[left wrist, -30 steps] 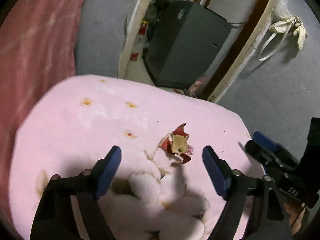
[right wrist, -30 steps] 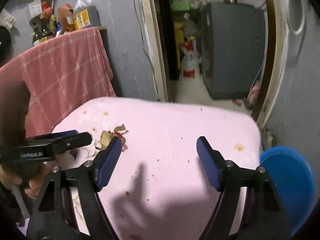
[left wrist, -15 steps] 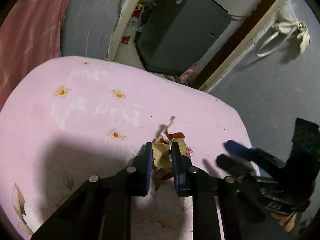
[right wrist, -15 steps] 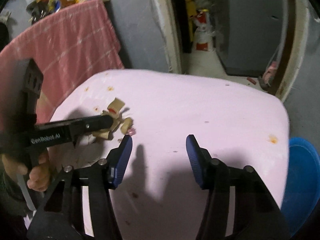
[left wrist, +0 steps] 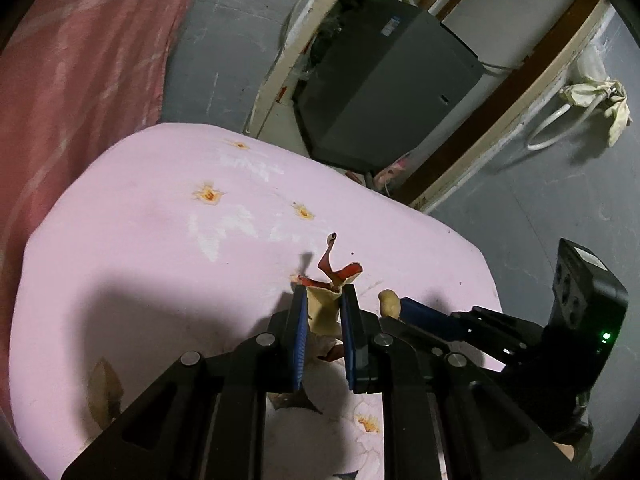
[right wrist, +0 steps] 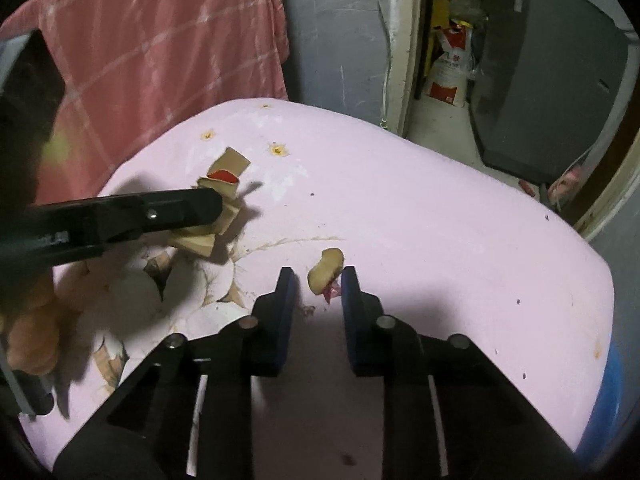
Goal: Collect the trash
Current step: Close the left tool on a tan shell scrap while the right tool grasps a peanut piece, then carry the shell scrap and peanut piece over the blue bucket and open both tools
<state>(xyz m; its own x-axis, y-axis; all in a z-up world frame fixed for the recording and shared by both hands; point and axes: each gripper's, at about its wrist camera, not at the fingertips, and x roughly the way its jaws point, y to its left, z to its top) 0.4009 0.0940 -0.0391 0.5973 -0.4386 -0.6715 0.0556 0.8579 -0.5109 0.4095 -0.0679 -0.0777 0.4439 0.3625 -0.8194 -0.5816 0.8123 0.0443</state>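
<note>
Gripping a crumpled tan-and-red scrap of peel (left wrist: 326, 300), the left gripper (left wrist: 324, 300) has its blue-padded fingers pressed in on the scrap from both sides, the red curl sticking out past the tips. From the right wrist view the same scrap (right wrist: 228, 172) shows at the end of the left gripper (right wrist: 216, 206), above the pink tablecloth (right wrist: 400, 200); whether it is clear of the cloth or touching it cannot be told.

The right gripper (right wrist: 316, 284) has its fingers drawn fairly close, and a small tan chunk (right wrist: 326, 270) sits between the tips. A gap shows on the left side of the chunk (on the right it lies against or very near the pad), so a firm clamp cannot be told. In the left wrist view that chunk (left wrist: 389, 302) shows at the tip of the right gripper (left wrist: 400, 308).

A pink checked towel (right wrist: 160, 48) hangs behind the table, a grey box (left wrist: 384, 92) stands in the doorway, and a blue bin (right wrist: 612, 400) shows at the table's right edge.
</note>
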